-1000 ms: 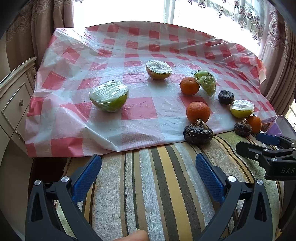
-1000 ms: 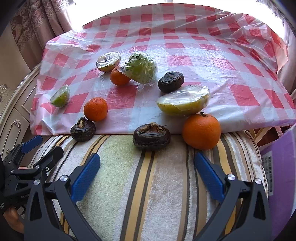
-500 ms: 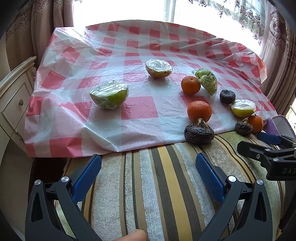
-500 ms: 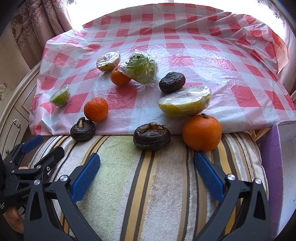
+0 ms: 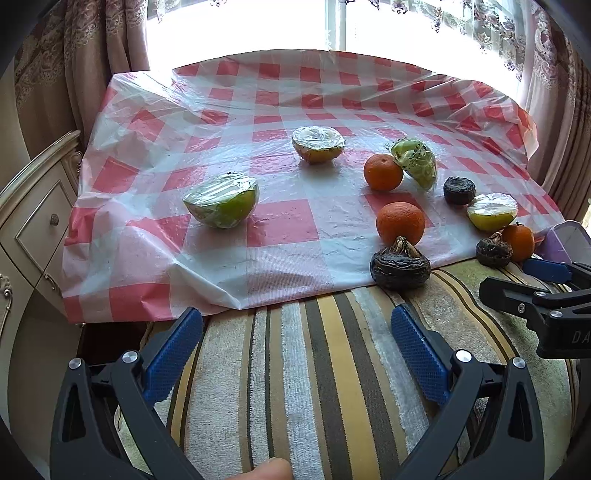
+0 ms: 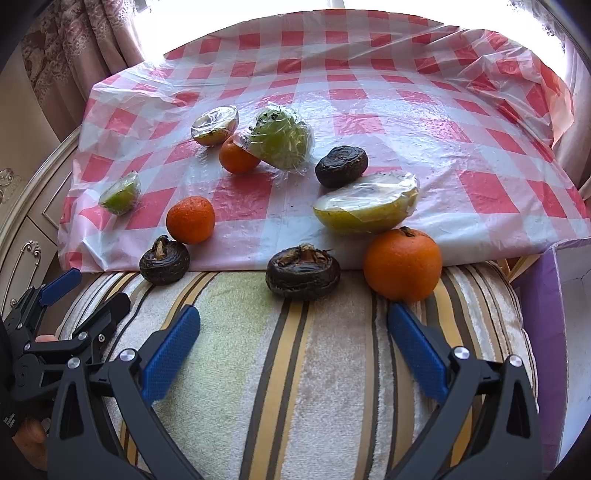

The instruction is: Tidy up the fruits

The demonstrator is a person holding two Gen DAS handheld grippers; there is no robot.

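A bright window [image 5: 332, 26] fills the far side of the room, and daylight through it washes out the glass and glares on the plastic sheet. Patterned brownish curtains [image 5: 85, 62] hang at the left of the window, and a lace-patterned sheer curtain [image 5: 491, 22] hangs at the upper right. A red-and-white checked plastic tablecloth [image 5: 280, 92] covers the desk, wrinkled along its far right edge. In front of it lies a striped towel-like cover [image 5: 325, 376] in cream, yellow and brown bands. At the left stands a cream cabinet [image 5: 33, 218] with carved trim, drawers and small metal knobs. A purple box [image 6: 546, 332] sits at the right edge.
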